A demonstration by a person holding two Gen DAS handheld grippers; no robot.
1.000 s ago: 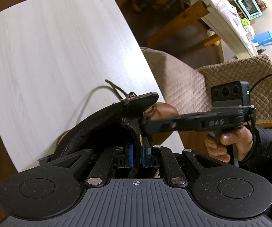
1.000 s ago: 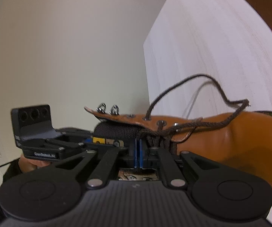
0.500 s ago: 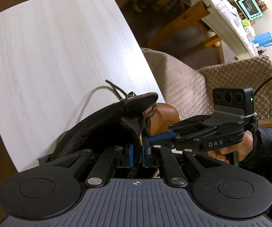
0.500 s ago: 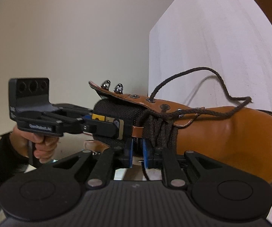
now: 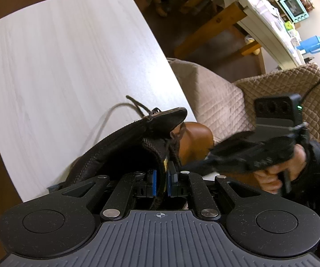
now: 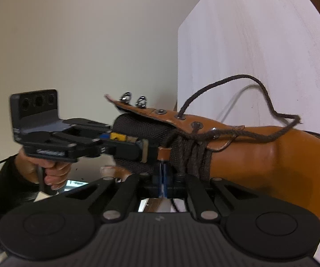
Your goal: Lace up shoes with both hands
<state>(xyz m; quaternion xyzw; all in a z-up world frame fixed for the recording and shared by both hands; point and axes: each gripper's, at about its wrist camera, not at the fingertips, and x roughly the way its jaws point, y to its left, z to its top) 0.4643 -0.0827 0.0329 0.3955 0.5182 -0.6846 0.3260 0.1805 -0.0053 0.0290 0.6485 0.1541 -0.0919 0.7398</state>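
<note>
Left wrist view: the left hand-held gripper (image 5: 161,179) points steeply down over the tan leather lace-up boot (image 5: 193,141), which lies on the pale wood-grain desk (image 5: 59,66) near its edge. Its blue-padded jaws stand almost together and pinch the boot's dark woven padded collar (image 5: 124,146), which runs straight up between the pads; judged purpose: to anchor the boot so it cannot slide or roll while the other hand works the lace. The right hand-held gripper (image 5: 188,166) comes in from the right, blurred, its tip just beside the tongue and close to the left pads. A loose end of the dark brown braided lace (image 5: 137,106) arcs off over the desk beyond the collar. Right wrist view: the boot lies across the frame, toe to the right, with the laced crossings directly ahead of the right hand-held gripper (image 6: 162,179). Its jaws have just been closing and now stand shut; a thin strand hangs near the pads, but whether it is caught between them cannot be told. The upper eyelets and the two metal hooks (image 6: 134,100) on the raised flap are still unlaced, so lacing is judged part done. The left hand-held gripper enters from the left and clamps the collar, touching it.
</note>
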